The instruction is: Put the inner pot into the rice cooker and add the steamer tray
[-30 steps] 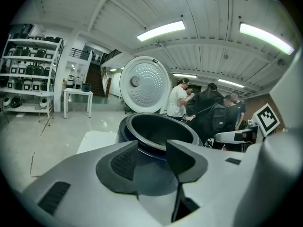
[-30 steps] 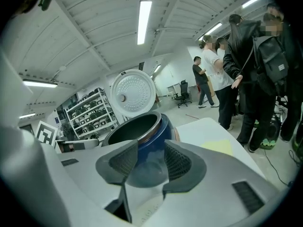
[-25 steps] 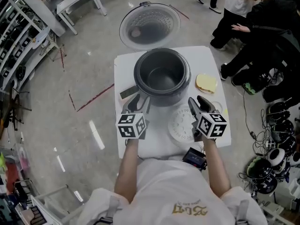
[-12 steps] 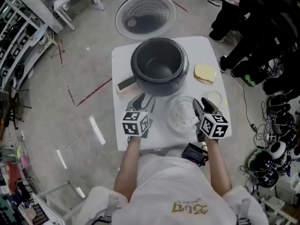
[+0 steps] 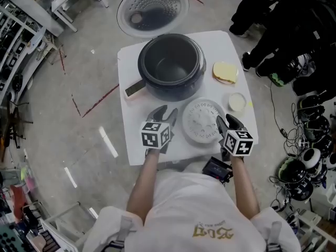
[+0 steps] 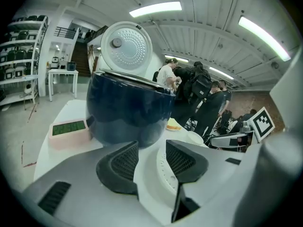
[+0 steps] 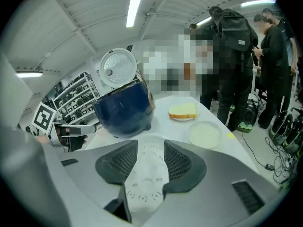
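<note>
The dark blue rice cooker [image 5: 170, 66] stands at the back of the white table [image 5: 131, 135], its lid [image 5: 152, 9] swung open behind it. Its inside looks like a dark grey inner pot [image 5: 172, 70]. The round white steamer tray [image 5: 203, 121] lies flat in front of the cooker. My left gripper [image 5: 164, 114] hovers open just left of the tray, whose rim [image 6: 163, 171] shows between its jaws. My right gripper [image 5: 229, 124] is open at the tray's right edge, and the perforated tray [image 7: 149, 169] lies below its jaws, untouched by the pads.
A yellow sponge-like piece [image 5: 226, 72] lies right of the cooker, with a small white dish [image 5: 237, 102] nearer me. A flat unit with a green display [image 5: 135, 90] sits at the cooker's left. A black device [image 5: 217, 168] hangs at the table's near edge. People stand beyond the table's right side.
Both grippers have drawn back from the cooker's front and sunk toward the table, ending on either side of the steamer tray. Nothing was taken hold of.
</note>
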Action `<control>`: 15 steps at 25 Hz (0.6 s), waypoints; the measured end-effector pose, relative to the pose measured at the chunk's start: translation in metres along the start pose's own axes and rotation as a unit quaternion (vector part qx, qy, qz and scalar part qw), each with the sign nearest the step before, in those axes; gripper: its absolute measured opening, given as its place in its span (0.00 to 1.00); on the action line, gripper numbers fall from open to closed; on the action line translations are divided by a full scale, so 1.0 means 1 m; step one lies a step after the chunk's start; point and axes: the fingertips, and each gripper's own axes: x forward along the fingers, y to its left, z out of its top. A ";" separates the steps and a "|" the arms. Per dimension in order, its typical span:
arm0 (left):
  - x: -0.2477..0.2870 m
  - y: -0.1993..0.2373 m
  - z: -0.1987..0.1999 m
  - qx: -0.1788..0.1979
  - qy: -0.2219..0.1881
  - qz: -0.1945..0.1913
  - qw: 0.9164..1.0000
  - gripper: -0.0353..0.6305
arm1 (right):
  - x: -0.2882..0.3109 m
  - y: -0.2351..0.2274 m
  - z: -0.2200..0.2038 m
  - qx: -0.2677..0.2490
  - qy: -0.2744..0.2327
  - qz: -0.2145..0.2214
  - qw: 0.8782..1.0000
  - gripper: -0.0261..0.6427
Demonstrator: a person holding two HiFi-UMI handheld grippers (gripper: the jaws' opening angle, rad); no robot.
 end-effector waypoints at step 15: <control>0.049 -0.021 -0.070 -0.056 0.093 -0.056 0.992 0.35 | 0.005 -0.053 -0.061 0.029 0.070 -0.053 0.996 0.32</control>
